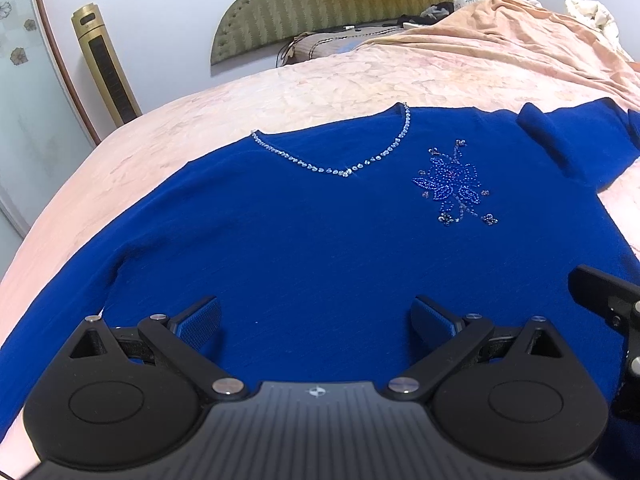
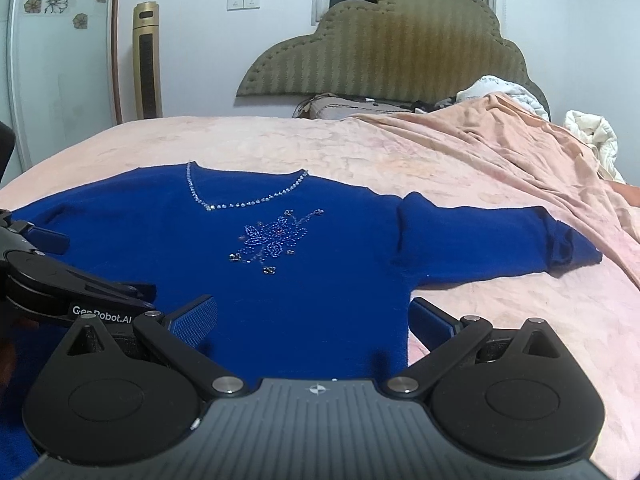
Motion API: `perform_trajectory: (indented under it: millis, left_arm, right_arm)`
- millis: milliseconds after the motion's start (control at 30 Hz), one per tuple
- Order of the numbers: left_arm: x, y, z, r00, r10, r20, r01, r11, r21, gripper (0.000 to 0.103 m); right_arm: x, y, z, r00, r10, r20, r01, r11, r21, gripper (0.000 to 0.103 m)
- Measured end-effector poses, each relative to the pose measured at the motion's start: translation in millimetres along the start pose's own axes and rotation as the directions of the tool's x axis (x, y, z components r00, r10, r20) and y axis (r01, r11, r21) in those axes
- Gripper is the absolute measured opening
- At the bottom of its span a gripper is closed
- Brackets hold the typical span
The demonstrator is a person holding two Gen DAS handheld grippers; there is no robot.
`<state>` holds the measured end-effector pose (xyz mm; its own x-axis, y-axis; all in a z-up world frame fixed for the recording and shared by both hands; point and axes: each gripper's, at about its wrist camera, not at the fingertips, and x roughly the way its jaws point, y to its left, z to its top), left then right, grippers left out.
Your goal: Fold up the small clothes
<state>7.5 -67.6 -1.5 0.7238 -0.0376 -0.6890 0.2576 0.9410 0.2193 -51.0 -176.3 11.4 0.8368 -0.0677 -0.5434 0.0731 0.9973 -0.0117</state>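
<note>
Sweater (image 1: 320,240) flat under spread left fingers (image 1: 200,320), right fingers (image 2: 196,320)

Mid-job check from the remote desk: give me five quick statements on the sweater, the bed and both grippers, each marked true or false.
1. The blue sweater lies front side up on the pink bedspread. True.
2. The left gripper is shut on the hem. False: its jaws stand apart with nothing between them.
3. The right gripper is open above the sweater's lower edge. True.
4. The beaded flower is hidden under a fold. False: it shows fully, below the neckline.
5. The sleeve seen in the right wrist view is already folded across the chest. False: it stretches outward on the bedspread.
</note>
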Motion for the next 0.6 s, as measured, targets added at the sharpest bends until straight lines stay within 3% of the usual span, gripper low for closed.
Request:
perform_trajectory:
  millis: [600]
  left_arm:
    - [8.1, -16.0, 3.8, 0.999, -0.023, 0.027, 0.023, 1.0, 0.008, 0.102]
  right_arm:
    - [7.2, -17.8, -3.0, 1.0, -0.011, -0.016, 0.011, 1.0, 0.014, 0.103]
